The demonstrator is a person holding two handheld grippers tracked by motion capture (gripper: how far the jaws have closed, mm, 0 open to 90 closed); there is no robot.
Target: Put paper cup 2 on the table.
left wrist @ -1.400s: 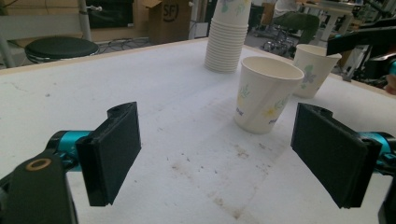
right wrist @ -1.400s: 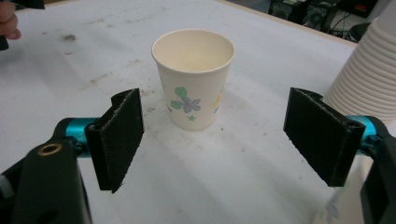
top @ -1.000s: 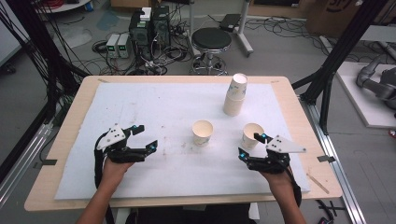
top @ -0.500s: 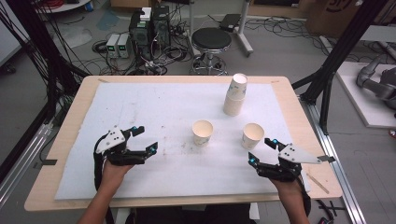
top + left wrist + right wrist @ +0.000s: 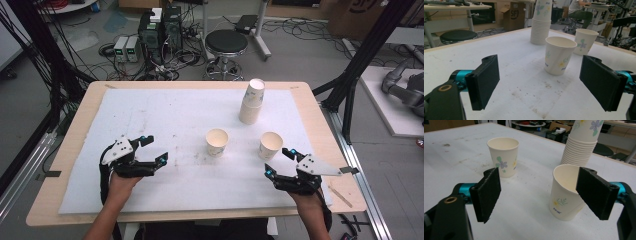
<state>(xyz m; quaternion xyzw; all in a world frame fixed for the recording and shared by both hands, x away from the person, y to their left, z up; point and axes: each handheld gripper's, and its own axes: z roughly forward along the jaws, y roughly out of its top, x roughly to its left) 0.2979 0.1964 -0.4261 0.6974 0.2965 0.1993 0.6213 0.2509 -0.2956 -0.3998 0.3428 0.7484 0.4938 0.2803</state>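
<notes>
Your left gripper is spread wide and holds nothing, one cup ahead to its right. Your right gripper gapes wide too, another cup just beyond its jaws, untouched.

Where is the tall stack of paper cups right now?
In the high view, the tall stack of floral paper cups stands at the table's far right, just behind the two single paper cups.

Two upright, empty floral paper cups side by side on the white mat, apart.
</notes>
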